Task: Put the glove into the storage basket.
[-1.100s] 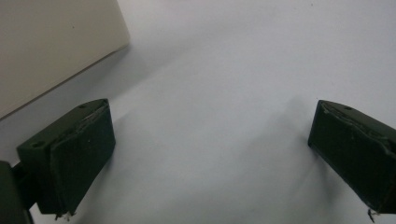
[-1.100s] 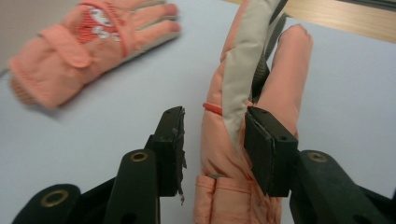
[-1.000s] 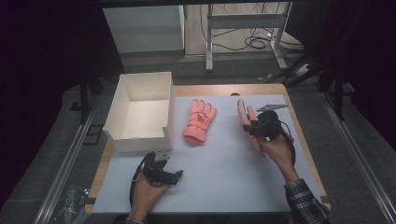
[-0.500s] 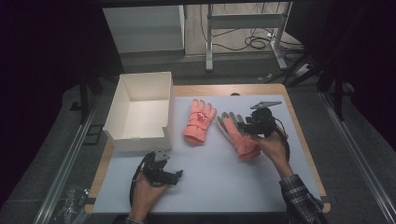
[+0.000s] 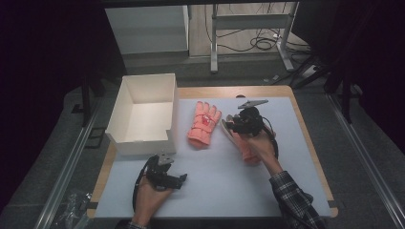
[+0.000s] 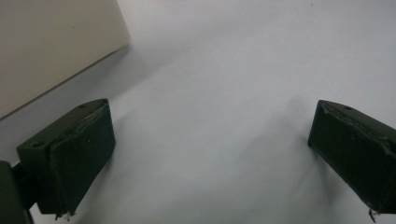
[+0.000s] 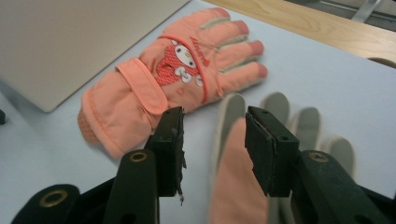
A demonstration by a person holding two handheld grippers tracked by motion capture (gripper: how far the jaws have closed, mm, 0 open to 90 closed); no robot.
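A white box (image 5: pixel 143 114) stands open at the left rear of the worktop (image 5: pixel 286 162), which is covered by a pale sheet; just right of it an orange glove (image 5: pixel 204 125) lies flat, cuff toward the person, with a cartoon patch on its back, plain in the right gripper view (image 7: pixel 173 77); a second glove (image 5: pixel 244 145) lies to its right, close beside it but apart, palm side up with grey fingertips (image 7: pixel 233 105), partly under the person's right hand (image 5: pixel 262 148); the right gripper (image 5: pixel 232 125) sits over this glove, its fingers (image 7: pixel 170 144) partly apart with the glove's blurred orange and grey fabric showing between them, and whether they press on it I cannot tell; the left gripper (image 5: pixel 183 178) rests in the left hand (image 5: pixel 150 195) near the front of the worktop, in front of the box; in the left gripper view its fingers (image 6: pixel 70 158) stand wide apart over bare sheet, with the box wall (image 6: pixel 51 42) at the upper left.
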